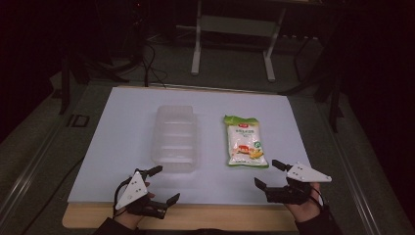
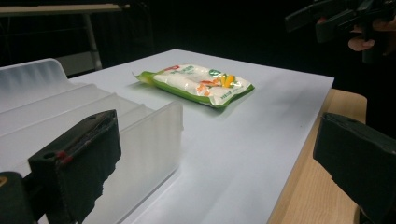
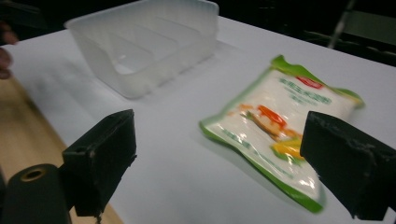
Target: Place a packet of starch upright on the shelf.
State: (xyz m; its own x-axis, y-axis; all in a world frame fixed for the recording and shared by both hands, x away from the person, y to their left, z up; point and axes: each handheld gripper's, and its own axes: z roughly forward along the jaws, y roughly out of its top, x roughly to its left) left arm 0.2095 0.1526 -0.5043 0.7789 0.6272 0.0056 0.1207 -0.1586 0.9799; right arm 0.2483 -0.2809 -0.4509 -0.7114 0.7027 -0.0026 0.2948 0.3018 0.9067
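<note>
With both jaws spread and empty, the right gripper (image 1: 270, 175) risks merely shoving the slick food pouch (image 1: 245, 142) just ahead of it, while the left gripper (image 1: 164, 184) could nudge the clear tray (image 1: 174, 137) in front.

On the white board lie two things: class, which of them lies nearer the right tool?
The green-edged food packet. It lies just ahead of the open right tool, while the clear plastic container lies farther over, ahead of the left tool.

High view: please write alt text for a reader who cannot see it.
A clear plastic container and a green-edged food packet lie side by side, apart, on a white board. Near its front edge, the left hand-held gripper and right hand-held gripper are open, holding nothing.
</note>
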